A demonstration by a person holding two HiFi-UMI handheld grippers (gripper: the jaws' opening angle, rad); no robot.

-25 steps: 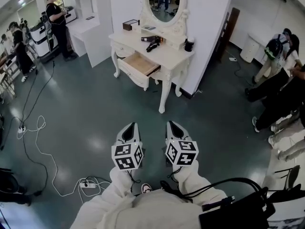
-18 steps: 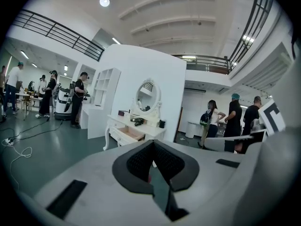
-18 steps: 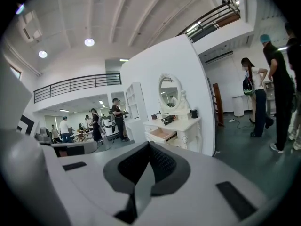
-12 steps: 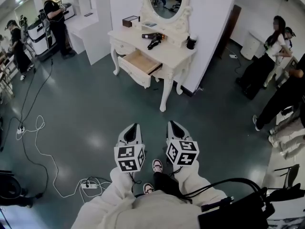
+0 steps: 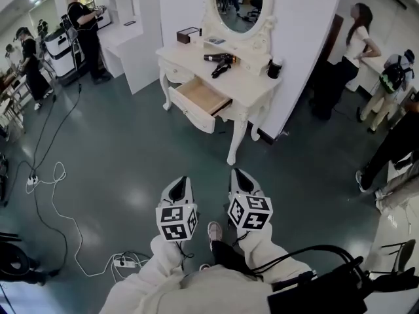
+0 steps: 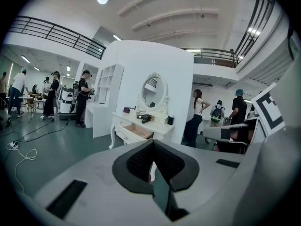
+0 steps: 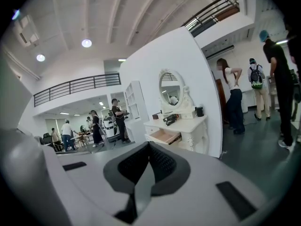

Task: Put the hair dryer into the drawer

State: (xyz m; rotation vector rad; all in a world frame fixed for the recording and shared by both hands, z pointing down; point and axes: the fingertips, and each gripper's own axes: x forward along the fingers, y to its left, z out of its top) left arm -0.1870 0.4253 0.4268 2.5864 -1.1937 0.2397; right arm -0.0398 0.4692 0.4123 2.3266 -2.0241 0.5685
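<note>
The head view looks from above the person, steeply down and forward. The left gripper (image 5: 181, 180) and right gripper (image 5: 237, 173) sit close at its lower middle. The white carved dressing table with an oval mirror (image 5: 252, 80) stands well apart, near the top edge, across the dark green glossy floor (image 5: 131, 149).

The left gripper view looks along its own jaws (image 6: 153, 143), almost level, with the table (image 6: 162, 127) small and distant at centre. The right gripper's marker cube (image 6: 270, 109) cuts into its right edge.

The right gripper view (image 7: 149, 144) faces the same way and shows the table (image 7: 187, 123) slightly right of centre.

All three views share the table, its open wooden drawer (image 5: 201, 97) and the black hair dryer (image 5: 219, 59) on the tabletop.
</note>
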